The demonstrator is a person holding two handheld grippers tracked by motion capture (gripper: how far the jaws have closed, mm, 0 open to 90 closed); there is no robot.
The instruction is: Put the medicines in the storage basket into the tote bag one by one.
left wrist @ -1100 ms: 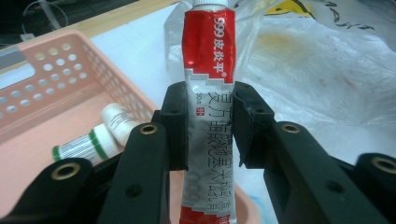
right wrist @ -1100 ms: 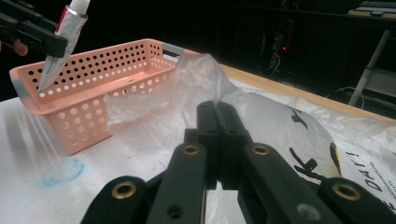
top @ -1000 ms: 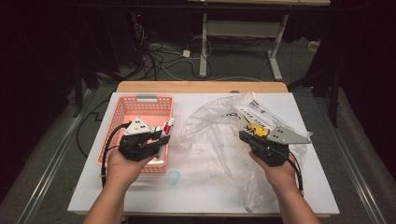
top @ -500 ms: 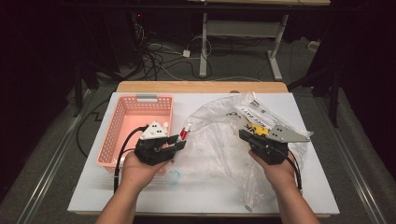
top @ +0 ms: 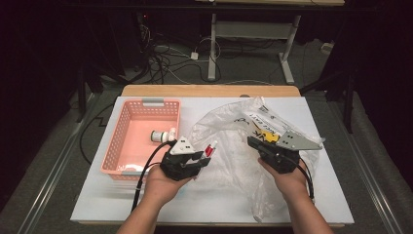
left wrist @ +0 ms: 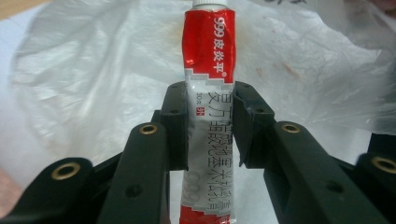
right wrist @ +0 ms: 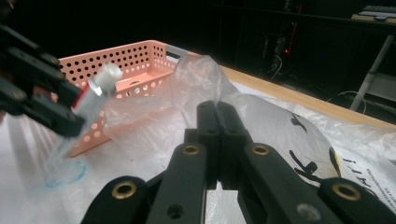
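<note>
Two claws are busy: my left gripper (top: 203, 157) is clamped on the red-and-white tube (left wrist: 208, 100), cap pointing far-right along the jaws, just right of the pink basket (top: 127, 146). My right gripper (right wrist: 217, 109) pinches the clear plastic bag (top: 229, 131); bare table (top: 209, 204) lies near.

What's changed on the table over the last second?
The left gripper carried the red-and-white tube out of the pink basket to the right, towards the clear plastic bag. The right gripper kept pinching the bag; the small bottle stayed in the basket.
</note>
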